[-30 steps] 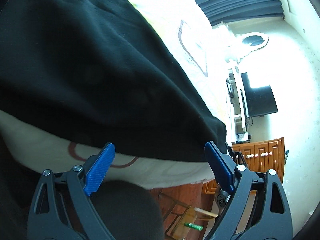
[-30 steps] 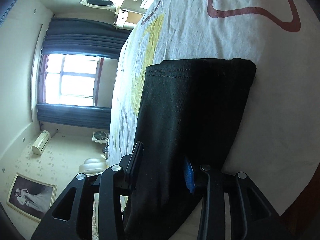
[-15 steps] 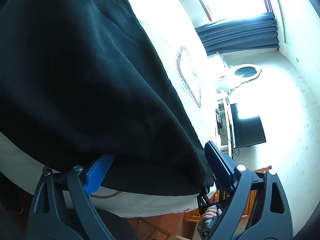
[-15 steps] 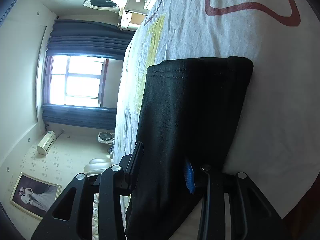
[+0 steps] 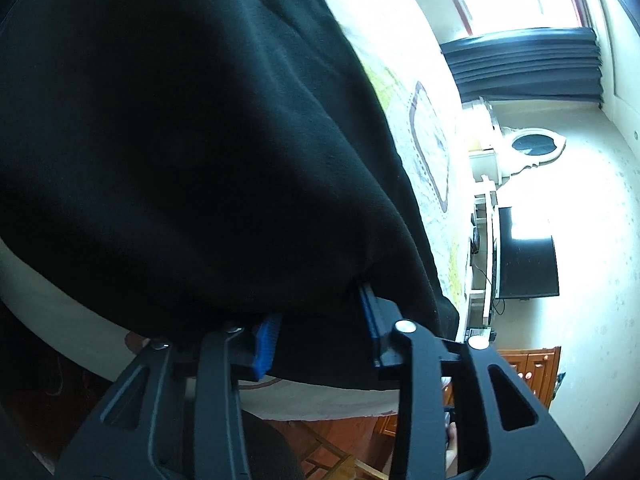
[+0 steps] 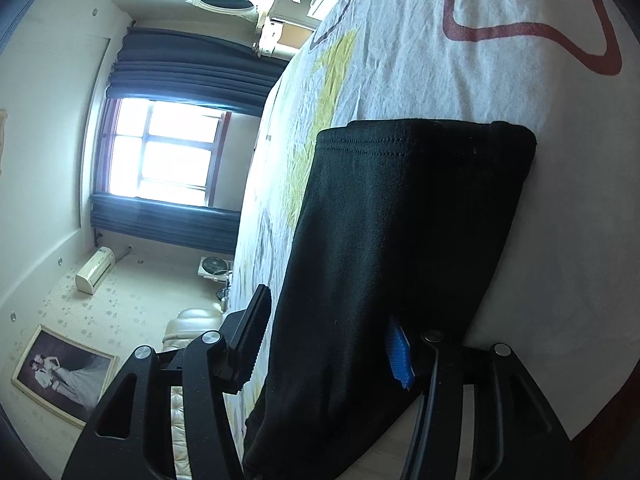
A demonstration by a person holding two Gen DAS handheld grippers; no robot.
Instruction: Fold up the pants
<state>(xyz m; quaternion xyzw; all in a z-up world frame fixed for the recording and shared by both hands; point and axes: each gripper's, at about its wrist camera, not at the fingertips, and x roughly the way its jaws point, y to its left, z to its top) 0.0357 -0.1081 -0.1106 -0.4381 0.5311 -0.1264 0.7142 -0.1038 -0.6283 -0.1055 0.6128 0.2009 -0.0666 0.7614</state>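
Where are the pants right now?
The pants lie on the bed near its edge, filling the left-wrist view and the middle of the right-wrist view.

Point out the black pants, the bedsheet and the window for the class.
black pants (image 6: 400, 240), right wrist view, middle of the folded cloth.
bedsheet (image 6: 500, 80), right wrist view, bare white part.
window (image 6: 172, 152), right wrist view, bright panes.

Window (image 6: 168, 152) glare, fisheye-warped edges, seemingly underexposed fabric

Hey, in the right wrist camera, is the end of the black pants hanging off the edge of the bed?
No, the stitched end of the pants lies flat on the bedsheet.
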